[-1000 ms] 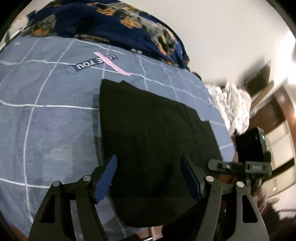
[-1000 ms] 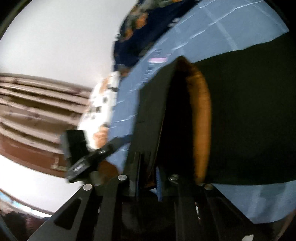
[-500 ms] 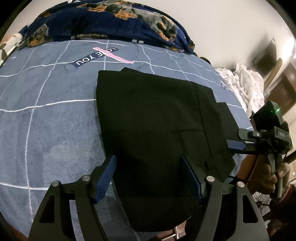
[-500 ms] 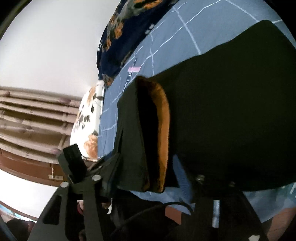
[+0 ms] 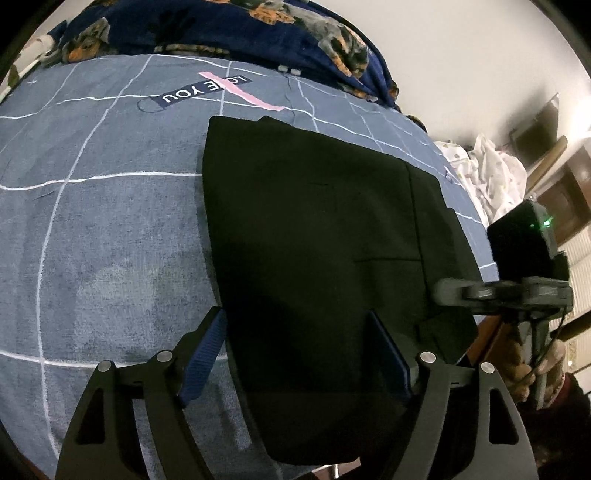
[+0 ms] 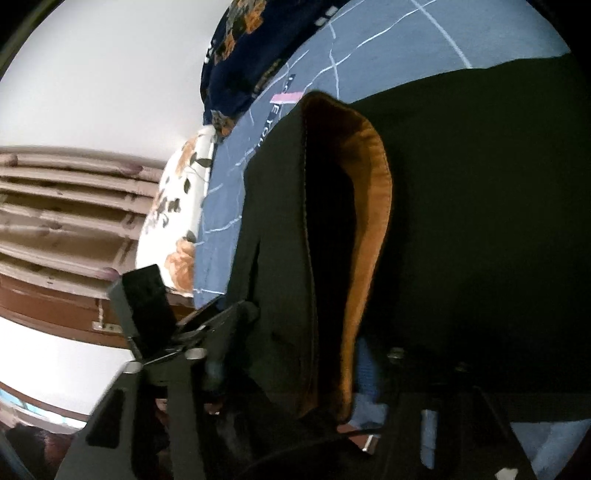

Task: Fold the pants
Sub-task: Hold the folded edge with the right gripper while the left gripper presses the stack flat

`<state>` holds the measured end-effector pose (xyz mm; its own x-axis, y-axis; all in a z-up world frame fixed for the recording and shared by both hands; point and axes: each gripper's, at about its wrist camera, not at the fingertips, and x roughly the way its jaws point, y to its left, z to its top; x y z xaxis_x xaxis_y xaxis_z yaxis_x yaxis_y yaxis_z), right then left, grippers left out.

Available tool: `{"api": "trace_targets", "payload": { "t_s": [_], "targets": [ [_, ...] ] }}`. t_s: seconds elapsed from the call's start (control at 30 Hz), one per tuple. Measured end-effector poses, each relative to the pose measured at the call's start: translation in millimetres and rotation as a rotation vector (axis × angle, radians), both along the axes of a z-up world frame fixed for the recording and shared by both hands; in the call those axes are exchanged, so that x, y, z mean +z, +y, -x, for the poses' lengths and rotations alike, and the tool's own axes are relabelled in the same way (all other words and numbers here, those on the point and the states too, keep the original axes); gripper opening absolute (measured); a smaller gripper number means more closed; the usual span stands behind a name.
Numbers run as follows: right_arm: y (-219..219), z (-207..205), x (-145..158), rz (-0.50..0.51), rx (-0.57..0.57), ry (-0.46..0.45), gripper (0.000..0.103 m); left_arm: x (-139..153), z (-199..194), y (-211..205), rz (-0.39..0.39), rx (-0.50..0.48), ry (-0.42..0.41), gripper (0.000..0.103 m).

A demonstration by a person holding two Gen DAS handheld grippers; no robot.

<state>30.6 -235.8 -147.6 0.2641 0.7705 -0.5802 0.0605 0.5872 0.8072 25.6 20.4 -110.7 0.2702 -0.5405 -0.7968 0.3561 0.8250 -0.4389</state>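
Black folded pants [image 5: 314, 240] lie flat on a blue bedspread [image 5: 103, 240] with white grid lines. My left gripper [image 5: 299, 350] hovers just over their near end, jaws still opening and holding nothing. Its left blue pad [image 5: 205, 354] is over the pants' left edge and its right pad [image 5: 388, 354] over the cloth. My right gripper [image 6: 291, 369] is at the pants' right edge, also visible in the left wrist view [image 5: 498, 291] in a hand. Its jaws are closing around the waistband [image 6: 280, 258], whose orange lining [image 6: 369, 221] gapes open between the fingers.
A dark blue dog-print blanket [image 5: 229, 29] is heaped at the far edge of the bed. A "LOVE YOU" label with a pink strip [image 5: 207, 92] lies beyond the pants. White floral cloth [image 5: 491, 173] and wooden furniture [image 6: 55, 221] stand off the bed's side.
My right gripper was shut on the waistband, spread wide, and now narrows around it again. The left gripper sank slightly toward the pants and widened a little.
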Motion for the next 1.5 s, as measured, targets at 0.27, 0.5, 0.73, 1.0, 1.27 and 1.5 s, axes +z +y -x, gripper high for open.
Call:
{"api": "trace_targets", "payload": {
  "t_s": [0.27,0.5,0.73,1.0,1.27,1.5],
  "targets": [
    [-18,4,38,-0.087,-0.062,-0.094,0.014,34,-4,4,0.078,-0.002,-0.002,0.077],
    [-94,23,69,-0.029,-0.194,-0.158,0.013,63,-8,-25,0.089,-0.045,-0.066,0.079],
    [-172,60,48,0.002,-0.365,-0.113,0.013,40,-20,-56,0.062,-0.067,0.000,0.079],
    [-195,66,25,-0.003,-0.406,-0.084,0.013,20,-24,-71,0.015,-0.078,0.040,0.079],
    [-210,75,2,-0.026,-0.445,-0.046,0.013,7,-27,-75,0.010,-0.087,0.069,0.079],
    [-216,73,-11,-0.061,-0.452,-0.030,0.014,2,-29,-82,-0.005,-0.107,0.059,0.079]
  ]
}}
